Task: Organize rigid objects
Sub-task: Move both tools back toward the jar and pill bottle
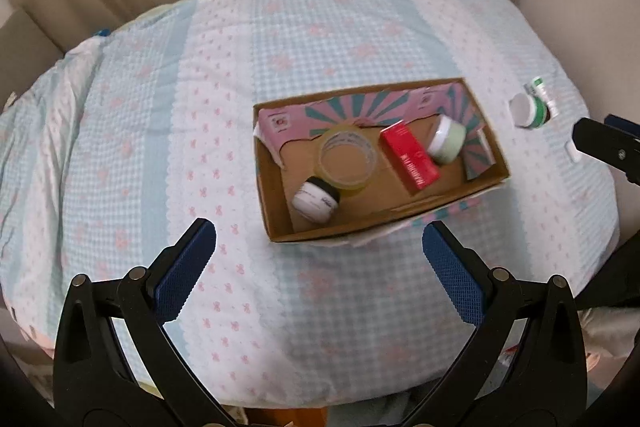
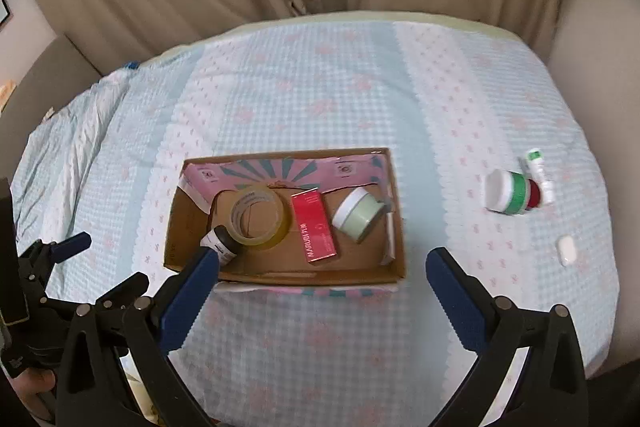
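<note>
Cardboard box on bed holds tape roll, red carton, green jar, small white jar. Both grippers, left & right, at 6 o'clock of box, jaws spread wide, holding nothing.

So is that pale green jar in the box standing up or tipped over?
Tipped over. The pale green jar lies on its side in the cardboard box, its white lid facing sideways toward the red carton.

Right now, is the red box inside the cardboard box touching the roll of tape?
Apart. The right wrist view shows a strip of bare cardboard floor between the red box and the roll of tape; the left wrist view shows the same gap.
</note>
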`<action>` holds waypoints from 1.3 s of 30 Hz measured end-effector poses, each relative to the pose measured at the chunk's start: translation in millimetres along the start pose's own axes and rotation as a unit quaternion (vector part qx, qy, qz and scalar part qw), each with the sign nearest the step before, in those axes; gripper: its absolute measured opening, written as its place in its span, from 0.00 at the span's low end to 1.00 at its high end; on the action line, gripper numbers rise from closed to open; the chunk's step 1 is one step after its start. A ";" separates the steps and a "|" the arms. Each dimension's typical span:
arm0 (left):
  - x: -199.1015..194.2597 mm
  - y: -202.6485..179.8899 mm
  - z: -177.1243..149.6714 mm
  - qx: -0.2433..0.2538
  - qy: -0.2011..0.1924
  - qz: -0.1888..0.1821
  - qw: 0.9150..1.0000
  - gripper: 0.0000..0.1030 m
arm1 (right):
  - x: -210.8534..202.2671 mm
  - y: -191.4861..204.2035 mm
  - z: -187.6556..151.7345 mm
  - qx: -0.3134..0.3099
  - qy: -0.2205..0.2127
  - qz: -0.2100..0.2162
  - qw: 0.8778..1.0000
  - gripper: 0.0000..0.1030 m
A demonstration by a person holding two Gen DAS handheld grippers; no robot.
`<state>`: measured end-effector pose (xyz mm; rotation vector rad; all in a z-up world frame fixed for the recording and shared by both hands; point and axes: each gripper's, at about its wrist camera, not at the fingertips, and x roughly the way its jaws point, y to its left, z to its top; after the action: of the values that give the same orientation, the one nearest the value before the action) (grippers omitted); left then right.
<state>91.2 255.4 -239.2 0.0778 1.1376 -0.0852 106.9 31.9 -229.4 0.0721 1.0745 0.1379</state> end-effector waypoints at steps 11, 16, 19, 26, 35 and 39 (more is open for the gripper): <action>-56.3 -71.9 19.0 -0.011 -0.061 -0.032 0.998 1.00 | -80.6 -76.3 -2.9 0.030 -0.037 -0.035 0.998 1.00; -68.6 -129.8 35.9 -0.030 -0.082 -0.035 0.996 1.00 | -101.7 -140.9 7.1 0.037 -0.048 -0.042 0.997 1.00; -68.8 -177.9 48.5 -0.053 -0.080 -0.040 0.995 1.00 | -107.1 -187.8 14.6 0.032 -0.047 -0.039 0.998 1.00; -41.4 -281.8 74.6 -0.052 -0.065 -0.044 0.996 1.00 | -96.8 -281.1 34.6 0.019 -0.037 -0.021 0.999 1.00; 34.7 -375.2 104.8 -0.010 -0.006 -0.055 0.998 1.00 | -53.4 -353.4 65.1 0.033 -0.016 -0.020 0.999 1.00; 79.5 -395.8 113.5 0.003 0.018 -0.057 0.998 1.00 | -19.3 -376.7 76.5 0.043 -0.005 -0.023 0.999 1.00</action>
<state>184.2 -152.3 -271.4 0.0200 1.1784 -0.1889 194.3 -342.9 -223.7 0.1245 1.0711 0.0491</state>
